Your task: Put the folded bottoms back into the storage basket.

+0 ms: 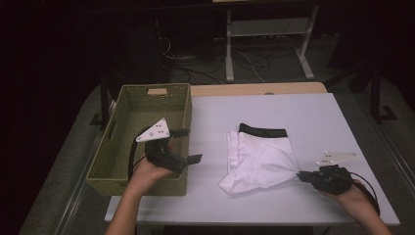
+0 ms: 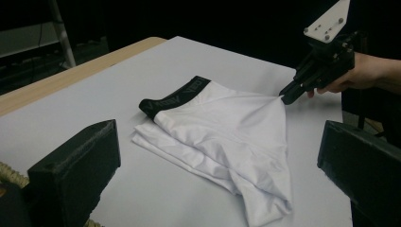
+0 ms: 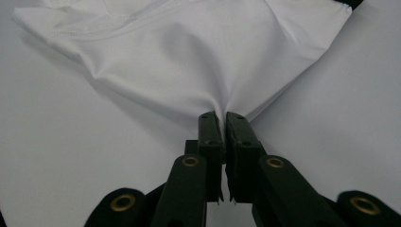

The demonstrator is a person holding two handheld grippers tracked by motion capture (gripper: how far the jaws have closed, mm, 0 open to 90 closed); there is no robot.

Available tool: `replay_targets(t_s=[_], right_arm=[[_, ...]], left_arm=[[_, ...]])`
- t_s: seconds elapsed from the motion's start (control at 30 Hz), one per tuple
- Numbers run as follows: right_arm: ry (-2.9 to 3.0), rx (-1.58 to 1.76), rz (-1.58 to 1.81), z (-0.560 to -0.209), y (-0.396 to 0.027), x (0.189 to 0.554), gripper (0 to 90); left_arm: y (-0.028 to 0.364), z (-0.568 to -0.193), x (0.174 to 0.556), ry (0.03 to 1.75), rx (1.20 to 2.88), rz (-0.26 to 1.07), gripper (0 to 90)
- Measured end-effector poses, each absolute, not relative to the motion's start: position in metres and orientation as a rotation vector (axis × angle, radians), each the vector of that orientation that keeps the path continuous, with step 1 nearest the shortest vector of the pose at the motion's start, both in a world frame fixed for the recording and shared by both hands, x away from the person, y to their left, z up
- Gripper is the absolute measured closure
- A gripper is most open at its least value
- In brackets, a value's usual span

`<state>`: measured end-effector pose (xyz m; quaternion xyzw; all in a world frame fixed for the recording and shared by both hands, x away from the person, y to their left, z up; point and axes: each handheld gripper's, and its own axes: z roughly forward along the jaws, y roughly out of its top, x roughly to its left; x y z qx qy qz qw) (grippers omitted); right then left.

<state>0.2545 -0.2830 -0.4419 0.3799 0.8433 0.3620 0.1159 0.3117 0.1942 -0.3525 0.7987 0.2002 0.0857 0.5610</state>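
White underpants (image 1: pixel 259 159) with a black waistband (image 1: pixel 263 130) lie folded on the white table. My right gripper (image 1: pixel 300 176) is shut on the garment's right edge and pulls the cloth into a taut point (image 3: pixel 222 106). The left gripper view shows that pinch (image 2: pixel 283 98) with the fabric (image 2: pixel 222 137) stretched toward it. My left gripper (image 1: pixel 188 145) hovers over the basket's right wall, jaws wide apart and holding nothing. Its two black jaws frame the garment from the left in its own view.
An olive woven basket (image 1: pixel 122 161) stands at the table's left edge, under my left hand. The white table top (image 1: pixel 303 112) has a bare wooden strip (image 1: pixel 254 89) along the back. A metal frame (image 1: pixel 266 34) and cables stand on the floor beyond.
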Motion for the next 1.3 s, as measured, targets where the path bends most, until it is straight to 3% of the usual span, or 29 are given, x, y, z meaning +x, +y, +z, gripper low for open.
replay_targets(t_s=[0.47,0.53,0.57,0.6,0.63,0.67,0.73,0.97,1.0,1.3], right_arm=[[2.477,1.115,1.056,-0.447,-0.295,0.237,83.8],[2.472,1.115,1.069,-0.447,-0.295,0.237,79.5],[2.464,1.115,1.074,-0.447,-0.295,0.237,74.5],[2.462,1.126,1.096,-0.447,-0.296,0.238,63.3],[2.462,1.126,1.096,-0.447,-0.296,0.238,63.3],[2.440,1.128,1.101,-0.447,-0.297,0.238,54.4],[2.421,1.128,1.119,-0.447,-0.298,0.239,45.9],[2.405,1.126,1.126,-0.448,-0.298,0.240,30.5],[2.401,1.130,1.120,-0.449,-0.298,0.240,24.4],[2.385,1.131,1.133,-0.449,-0.296,0.241,10.3]], left_arm=[[0.193,-0.353,0.312,0.472,1.891,0.205,0.2],[0.193,-0.353,0.312,0.472,1.893,0.202,0.2],[0.193,-0.353,0.312,0.471,1.895,0.202,0.2],[0.193,-0.353,0.313,0.476,1.894,0.200,0.2],[0.193,-0.353,0.313,0.480,1.895,0.198,0.2],[0.193,-0.353,0.313,0.485,1.898,0.196,0.2],[0.193,-0.353,0.314,0.489,1.898,0.193,0.2],[0.192,-0.353,0.317,0.526,1.910,0.170,0.1],[0.192,-0.353,0.318,0.530,1.916,0.165,0.1],[0.189,-0.350,0.319,0.538,1.941,0.164,0.1]])
